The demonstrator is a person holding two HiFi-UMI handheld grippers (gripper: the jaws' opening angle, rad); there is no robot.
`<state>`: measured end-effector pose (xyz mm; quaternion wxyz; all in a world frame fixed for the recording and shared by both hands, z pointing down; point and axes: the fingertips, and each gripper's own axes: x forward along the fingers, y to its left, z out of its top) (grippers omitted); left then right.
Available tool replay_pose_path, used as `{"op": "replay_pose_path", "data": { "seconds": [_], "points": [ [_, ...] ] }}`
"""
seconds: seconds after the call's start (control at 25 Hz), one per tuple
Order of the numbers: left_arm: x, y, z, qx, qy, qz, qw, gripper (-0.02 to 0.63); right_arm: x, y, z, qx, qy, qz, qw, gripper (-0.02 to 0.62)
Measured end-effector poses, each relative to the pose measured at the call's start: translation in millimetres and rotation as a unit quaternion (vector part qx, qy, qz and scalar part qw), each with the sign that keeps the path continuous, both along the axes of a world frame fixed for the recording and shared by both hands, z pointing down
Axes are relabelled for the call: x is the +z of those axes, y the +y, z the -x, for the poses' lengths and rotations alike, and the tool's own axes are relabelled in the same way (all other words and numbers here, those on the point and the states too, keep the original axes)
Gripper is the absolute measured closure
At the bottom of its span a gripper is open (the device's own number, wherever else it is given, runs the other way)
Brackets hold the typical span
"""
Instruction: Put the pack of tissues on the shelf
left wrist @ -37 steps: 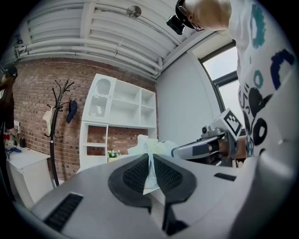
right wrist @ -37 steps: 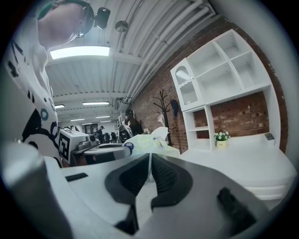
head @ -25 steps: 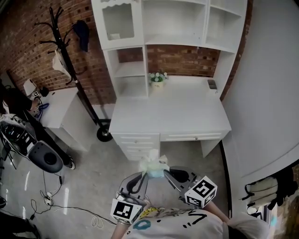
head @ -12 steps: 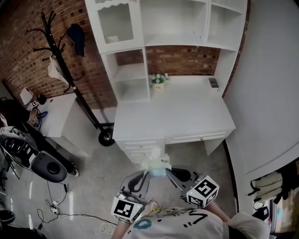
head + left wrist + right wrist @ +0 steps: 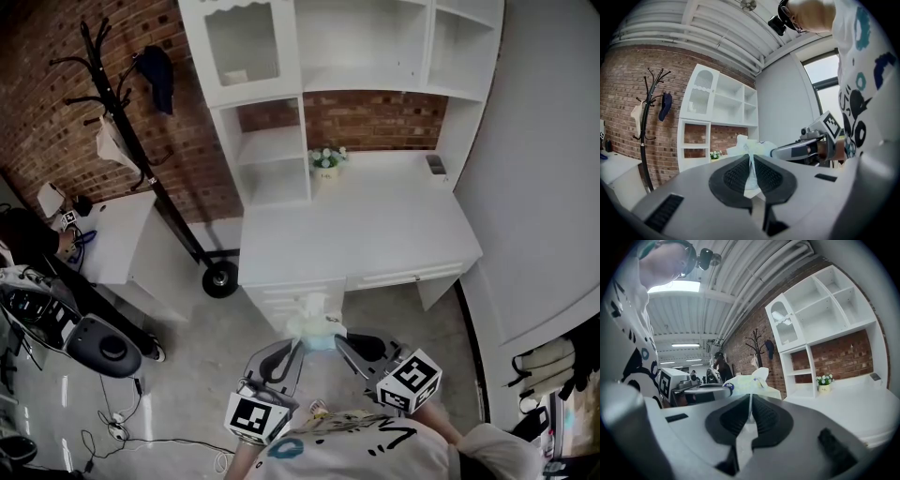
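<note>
Coat rack (image 5: 122,141) at far left on brick wall. Left gripper (image 5: 289,349) - jaws clamped on wrapper edge of pack of tissues (image 5: 312,323), held in air before the white desk (image 5: 375,225). Right gripper (image 5: 341,339) pinches the opposite edge - shelf (image 5: 272,150) well beyond.

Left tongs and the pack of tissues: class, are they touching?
Touching. The left gripper view shows the left tongs shut on the pack of tissues, wrapper pinched between them.
</note>
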<state>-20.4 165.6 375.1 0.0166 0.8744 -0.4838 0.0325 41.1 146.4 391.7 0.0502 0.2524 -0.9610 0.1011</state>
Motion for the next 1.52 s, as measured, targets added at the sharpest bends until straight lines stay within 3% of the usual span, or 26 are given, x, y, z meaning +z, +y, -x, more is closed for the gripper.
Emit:
{"op": "replay_pose_path", "data": {
  "seconds": [0.36,0.8,1.52],
  "points": [
    [5,-9,35,-0.013,0.014,0.002,0.9998,0.578,3,-8,36,0.003,0.013,-0.01,1.0,0.563],
    [17,-27,53,-0.024,0.015,0.014,0.9995,0.578,19,-27,55,-0.018,0.005,0.012,1.0,0.563],
    [3,-136,73,-0.047,0.004,0.002,0.9989,0.578,1,-143,79,-0.041,-0.001,-0.003,0.999,0.563]
  ]
}}
